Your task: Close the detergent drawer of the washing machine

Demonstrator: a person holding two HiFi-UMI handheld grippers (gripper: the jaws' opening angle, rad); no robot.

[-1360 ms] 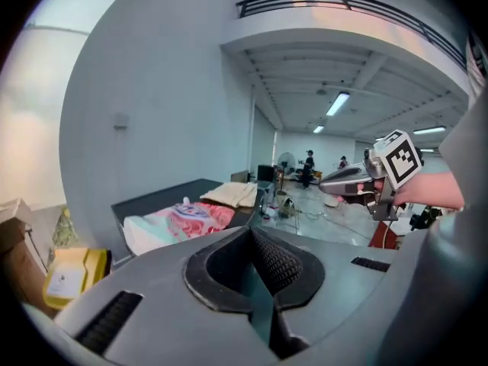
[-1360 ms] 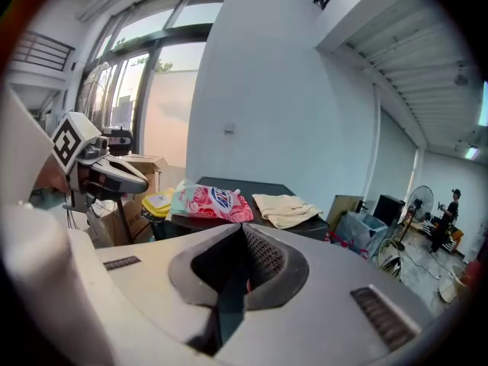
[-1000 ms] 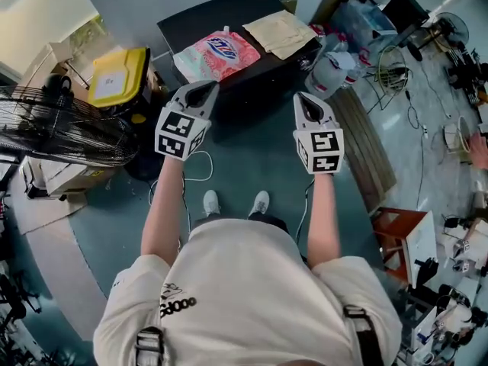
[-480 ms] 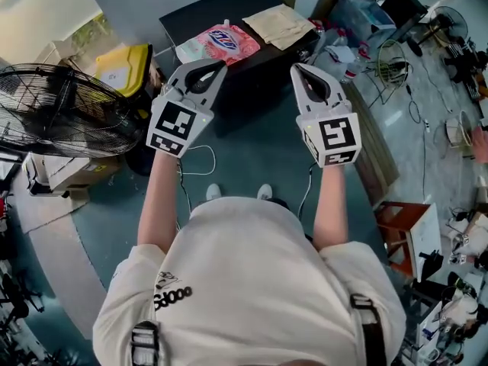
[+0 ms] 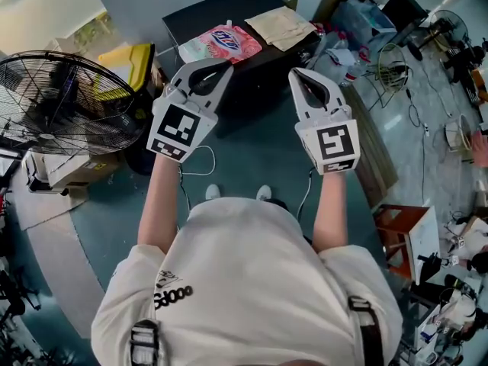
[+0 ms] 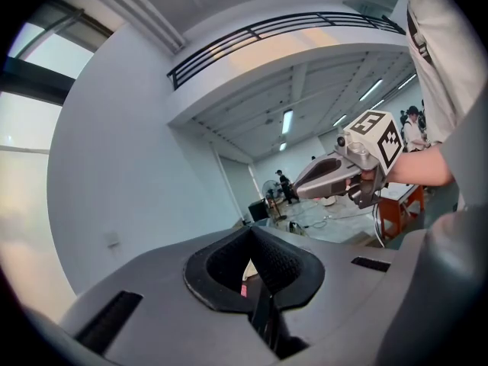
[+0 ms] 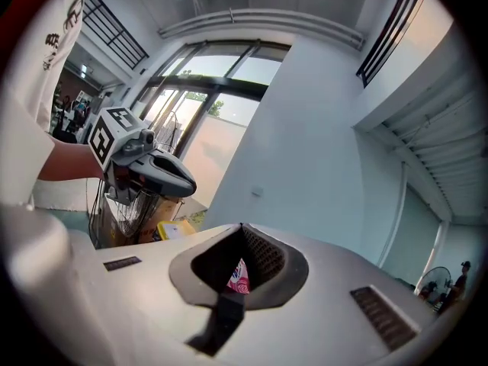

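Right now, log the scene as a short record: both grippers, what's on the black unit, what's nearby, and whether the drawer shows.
left gripper: shut, empty, held up
right gripper: shut, empty, held up beside the left, apart from it
black unit: ahead of both grippers, untouched
on it: pink bag, tan sheet
nearby: fan and yellow box to the left, orange stool to the right
detergent drawer: not in view
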